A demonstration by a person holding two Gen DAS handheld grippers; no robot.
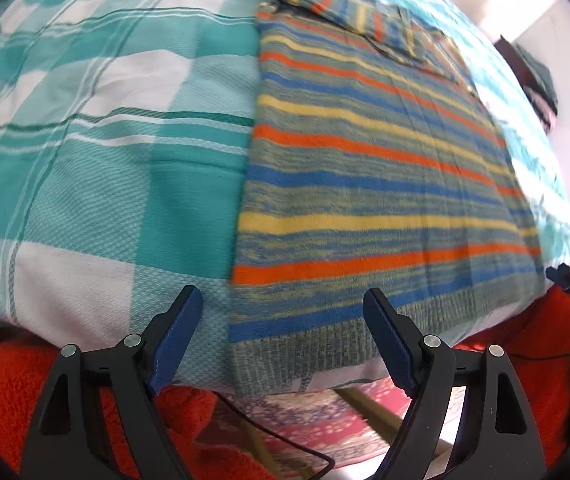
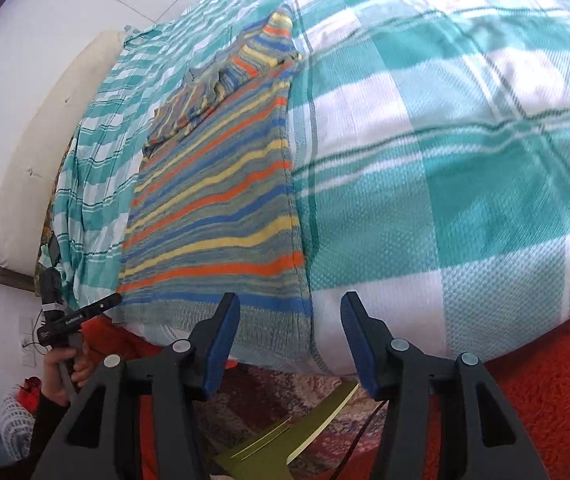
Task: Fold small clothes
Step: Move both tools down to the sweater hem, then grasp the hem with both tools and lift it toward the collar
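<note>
A striped knit sweater [image 1: 365, 160] in blue, yellow, orange and grey lies flat on the bed, folded into a long strip. Its sleeves are bunched at the far end [image 2: 221, 76]. The ribbed hem [image 1: 305, 344] hangs just over the near bed edge. My left gripper [image 1: 281, 294] hovers open over the hem's left corner, with nothing between its fingers. My right gripper [image 2: 291, 298] stands open above the hem's right corner [image 2: 285, 320], and nothing is pinched in it. A hand [image 2: 65, 368] holding the left tool shows at the lower left of the right wrist view.
The bed carries a teal and white checked cover [image 1: 105, 140]. Red fleece [image 1: 1, 392] and a patterned rug [image 2: 269, 396] lie below the bed edge, with a black cable [image 1: 285, 440] and an olive-green piece [image 2: 281, 448]. A white cushion [image 2: 45, 152] leans against the wall.
</note>
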